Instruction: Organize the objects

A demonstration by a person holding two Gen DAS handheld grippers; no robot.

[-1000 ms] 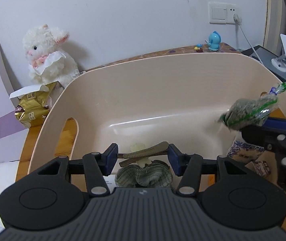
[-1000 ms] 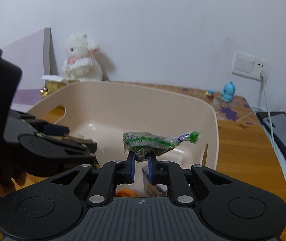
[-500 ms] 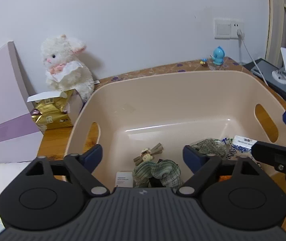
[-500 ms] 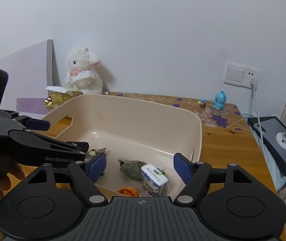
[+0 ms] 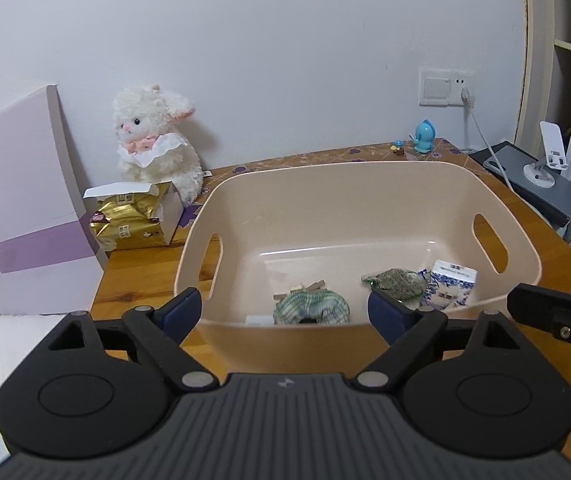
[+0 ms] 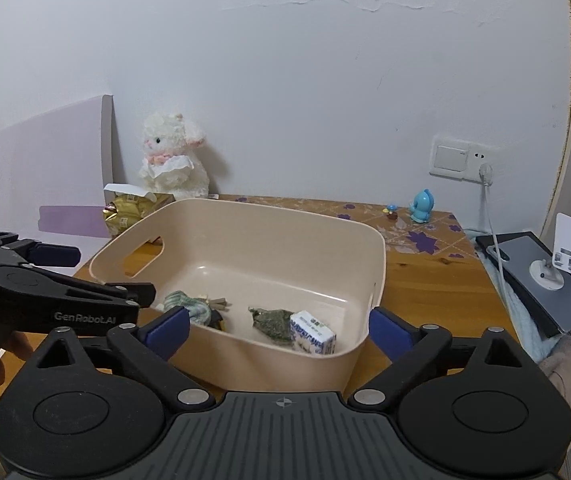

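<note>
A beige plastic bin with cut-out handles (image 5: 365, 188) sat on the wooden worktop (image 6: 425, 280), holding a green checked cloth bundle (image 5: 311, 308), a clear bag of dark green leaves (image 5: 399, 282) and a small blue-and-white carton (image 5: 449, 284). The left gripper (image 5: 285, 308) and right gripper (image 6: 279, 324) hovered before its near wall, jaws wide apart and empty.

The words "GenRobot.AI" stand in grey letters on the side of the left gripper (image 6: 70, 257).
</note>
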